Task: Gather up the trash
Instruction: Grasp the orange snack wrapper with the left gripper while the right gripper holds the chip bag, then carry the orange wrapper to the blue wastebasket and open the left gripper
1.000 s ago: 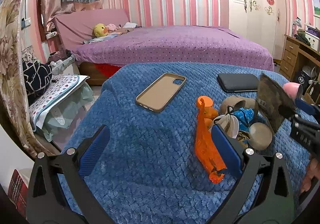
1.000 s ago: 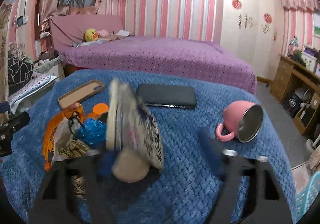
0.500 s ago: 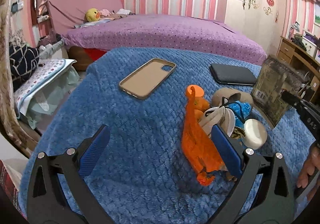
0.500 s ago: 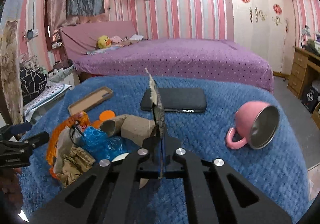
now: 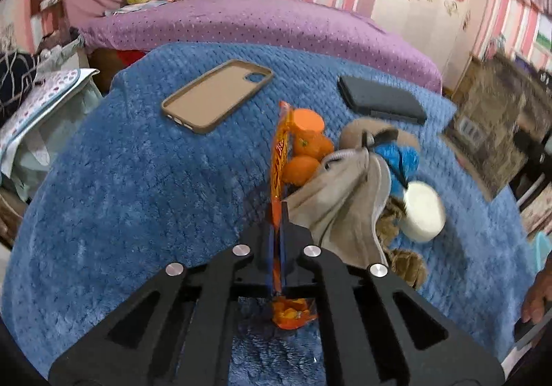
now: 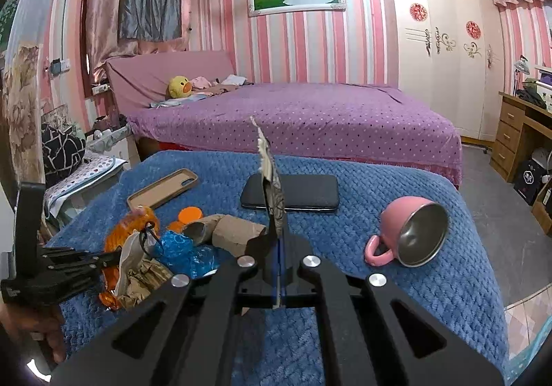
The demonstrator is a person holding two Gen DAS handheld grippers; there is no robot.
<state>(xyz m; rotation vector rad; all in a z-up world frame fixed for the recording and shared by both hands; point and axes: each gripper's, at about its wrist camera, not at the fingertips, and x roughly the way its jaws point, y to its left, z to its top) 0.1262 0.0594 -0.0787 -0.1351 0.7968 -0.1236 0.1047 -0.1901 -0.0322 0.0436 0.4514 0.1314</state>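
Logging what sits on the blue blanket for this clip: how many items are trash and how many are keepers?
Trash: 6 (orange wrapper, brown packet, blue wrapper, cardboard tube, face mask, crumpled paper)
Keepers: 3 (phone case, phone, pink mug)
Total: 9

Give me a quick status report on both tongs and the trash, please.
Left tongs shut on orange wrapper. Right tongs shut on torn packet, lifted. Trash pile remains on blue blanket. Nothing blocking.

Mixed trash heap (image 6: pixel 165 255) on blue blanket (image 6: pixel 396 282)
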